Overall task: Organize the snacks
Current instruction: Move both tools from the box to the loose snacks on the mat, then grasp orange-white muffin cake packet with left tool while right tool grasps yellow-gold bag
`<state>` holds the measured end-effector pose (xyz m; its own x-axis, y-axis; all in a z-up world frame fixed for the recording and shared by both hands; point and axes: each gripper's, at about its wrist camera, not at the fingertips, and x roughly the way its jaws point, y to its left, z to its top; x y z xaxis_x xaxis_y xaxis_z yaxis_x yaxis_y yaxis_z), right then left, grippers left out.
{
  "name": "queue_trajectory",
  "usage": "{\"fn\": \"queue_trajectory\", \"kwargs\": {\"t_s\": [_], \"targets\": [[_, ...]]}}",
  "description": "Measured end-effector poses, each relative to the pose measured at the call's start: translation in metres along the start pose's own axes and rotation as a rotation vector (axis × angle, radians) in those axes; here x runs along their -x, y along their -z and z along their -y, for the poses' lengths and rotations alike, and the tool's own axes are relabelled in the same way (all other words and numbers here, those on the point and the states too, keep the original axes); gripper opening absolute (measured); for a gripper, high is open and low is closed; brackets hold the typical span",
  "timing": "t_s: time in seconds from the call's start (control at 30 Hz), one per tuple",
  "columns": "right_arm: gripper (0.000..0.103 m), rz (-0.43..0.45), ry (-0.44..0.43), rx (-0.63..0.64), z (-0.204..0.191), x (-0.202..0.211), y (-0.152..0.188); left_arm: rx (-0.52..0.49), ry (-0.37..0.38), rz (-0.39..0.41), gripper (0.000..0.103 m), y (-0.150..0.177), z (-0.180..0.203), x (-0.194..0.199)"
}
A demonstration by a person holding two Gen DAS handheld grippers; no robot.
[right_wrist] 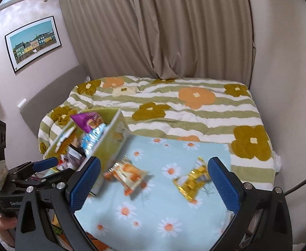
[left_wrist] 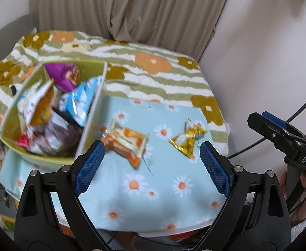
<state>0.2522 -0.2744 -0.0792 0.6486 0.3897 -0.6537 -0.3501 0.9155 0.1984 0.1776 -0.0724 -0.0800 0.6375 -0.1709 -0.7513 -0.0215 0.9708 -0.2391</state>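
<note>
The left gripper (left_wrist: 151, 163) is spread wide with nothing between its blue pads, hovering near the daisy cloth (left_wrist: 153, 198). In its view, the green box (left_wrist: 12, 123) at far left already holds many packets, while an orange snack (left_wrist: 125, 144) and a gold snack (left_wrist: 187, 139) lie loose on the cloth, apart from each other.

From the right wrist, the right gripper (right_wrist: 155, 185) also gapes empty; the gold snack (right_wrist: 191, 182) lies just beside its right pad. I judge most sorting done, two packets left.
</note>
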Motion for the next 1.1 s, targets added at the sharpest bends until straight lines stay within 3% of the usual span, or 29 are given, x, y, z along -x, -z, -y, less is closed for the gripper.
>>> {"fn": "queue_trajectory", "kwargs": {"t_s": [0.17,0.33,0.5,0.73,1.1], "targets": [[0.102,-0.062,0.005,-0.042,0.033,-0.012,0.017,0.043,-0.028,-0.041,0.092,0.018,0.007,-0.025],[0.102,-0.121,0.015,-0.108,0.057,-0.036,0.033,0.180,-0.037,-0.077,0.092,0.026,-0.013,-0.072],[0.102,-0.177,0.049,-0.168,0.075,-0.070,0.047,0.315,-0.095,-0.097,0.092,0.013,-0.032,-0.130],[0.102,-0.233,0.059,-0.267,0.096,-0.122,0.052,0.388,-0.184,-0.196,0.092,-0.002,-0.050,-0.205],[0.102,-0.338,0.080,-0.311,0.103,-0.183,0.066,0.288,-0.238,-0.289,0.092,-0.016,-0.052,-0.260]]}}
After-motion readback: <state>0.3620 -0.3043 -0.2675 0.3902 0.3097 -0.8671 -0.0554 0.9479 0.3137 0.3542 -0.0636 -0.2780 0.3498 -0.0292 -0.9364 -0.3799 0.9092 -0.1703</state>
